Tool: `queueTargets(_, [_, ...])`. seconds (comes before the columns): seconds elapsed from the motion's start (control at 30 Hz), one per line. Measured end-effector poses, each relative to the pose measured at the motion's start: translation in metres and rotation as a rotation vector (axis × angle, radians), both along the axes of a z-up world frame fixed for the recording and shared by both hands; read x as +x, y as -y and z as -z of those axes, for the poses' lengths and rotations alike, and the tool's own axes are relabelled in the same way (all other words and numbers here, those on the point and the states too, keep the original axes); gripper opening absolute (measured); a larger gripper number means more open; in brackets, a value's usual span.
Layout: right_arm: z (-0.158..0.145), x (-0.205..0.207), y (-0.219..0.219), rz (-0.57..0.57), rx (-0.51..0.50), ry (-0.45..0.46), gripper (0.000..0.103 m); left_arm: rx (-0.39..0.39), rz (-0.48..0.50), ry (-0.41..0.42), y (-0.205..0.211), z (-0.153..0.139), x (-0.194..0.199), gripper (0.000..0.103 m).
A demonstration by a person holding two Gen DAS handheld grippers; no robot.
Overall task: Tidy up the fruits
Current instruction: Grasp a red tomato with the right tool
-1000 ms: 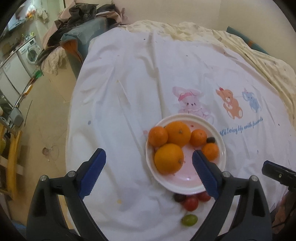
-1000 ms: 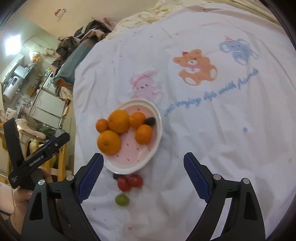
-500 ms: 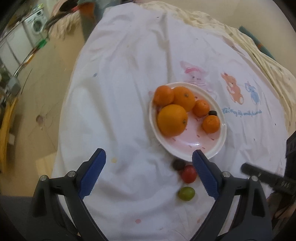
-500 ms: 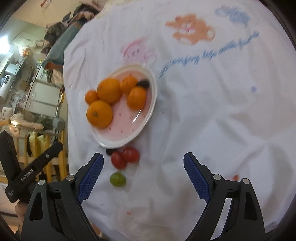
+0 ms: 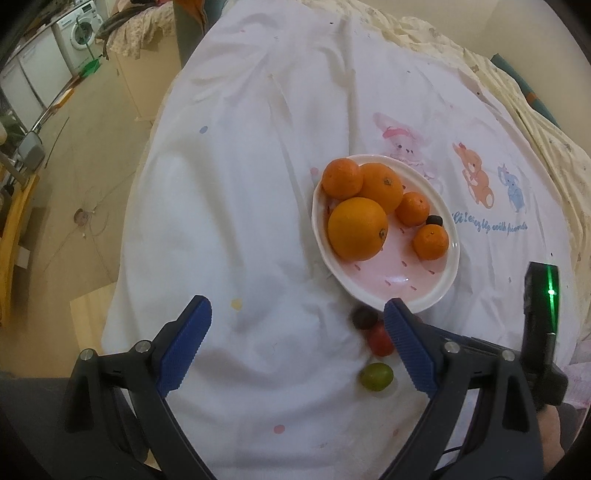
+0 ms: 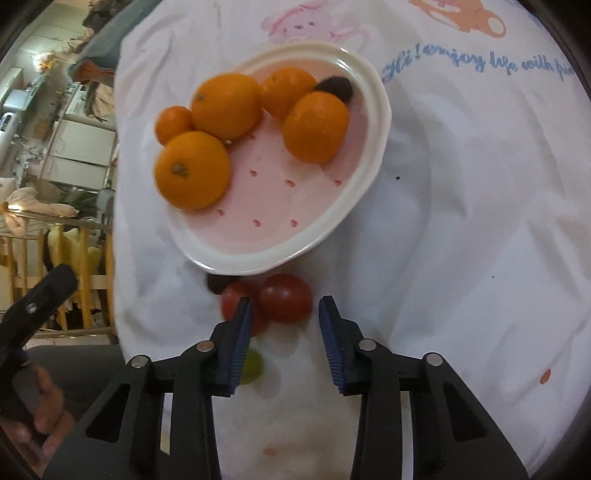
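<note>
A pink plate with a white rim [image 6: 295, 243] [image 5: 424, 299] holds several oranges [image 6: 192, 170] [image 5: 356, 227] and a dark grape [image 6: 334, 86]. On the cloth just in front of the plate lie two red tomatoes [image 6: 284, 297] [image 5: 380, 338], a dark grape [image 6: 214, 282] [image 5: 364, 317] and a green grape [image 6: 251, 365] [image 5: 376, 376]. My right gripper [image 6: 284, 314] is open with narrowed jaws, low over the cloth, its tips flanking the right red tomato. My left gripper [image 5: 295, 321] is wide open and empty, above the cloth left of the small fruits.
The fruits sit on a white cloth with cartoon animals [image 5: 476, 177] and blue writing [image 6: 472, 62] over a round table. The table edge drops to the floor at left [image 5: 74, 184]. A wooden rack [image 6: 74, 280] and appliances [image 5: 77, 33] stand beyond.
My right gripper has dropped down toward the red tomatoes and its jaws have narrowed around one. The left gripper has pulled back slightly and stays wide open.
</note>
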State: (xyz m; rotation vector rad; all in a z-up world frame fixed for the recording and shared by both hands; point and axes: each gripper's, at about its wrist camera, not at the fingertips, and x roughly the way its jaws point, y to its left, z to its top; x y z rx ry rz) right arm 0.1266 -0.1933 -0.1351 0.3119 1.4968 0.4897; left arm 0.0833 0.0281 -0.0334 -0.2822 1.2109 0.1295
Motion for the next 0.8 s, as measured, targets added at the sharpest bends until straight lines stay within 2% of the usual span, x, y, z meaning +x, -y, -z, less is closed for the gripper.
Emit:
queueTargets(0.3, [-0.001, 0.001, 0.000, -0.017, 0.016, 0.012, 0.032, -0.001, -0.013, -0.029, -0.001, 0.009, 0.003, 0.093])
queueTargets(0.53, [-0.018, -0.004, 0.025, 0.059, 0.077, 0.037, 0.032, -0.013, -0.009, -0.076, 0.006, 0.029, 0.006, 0.092])
queueTargets(0.7, [-0.036, -0.012, 0.045, 0.096, 0.112, 0.077, 0.032, -0.017, 0.053, -0.136, 0.027, 0.053, 0.015, 0.078])
queueTargets(0.73, [-0.040, -0.013, 0.050, 0.102, 0.116, 0.085, 0.032, -0.012, 0.066, -0.161, 0.033, 0.060, 0.017, 0.068])
queueTargets(0.8, [-0.041, -0.014, 0.054, 0.110, 0.122, 0.090, 0.032, -0.016, 0.097, -0.180, 0.042, 0.070, 0.020, 0.065])
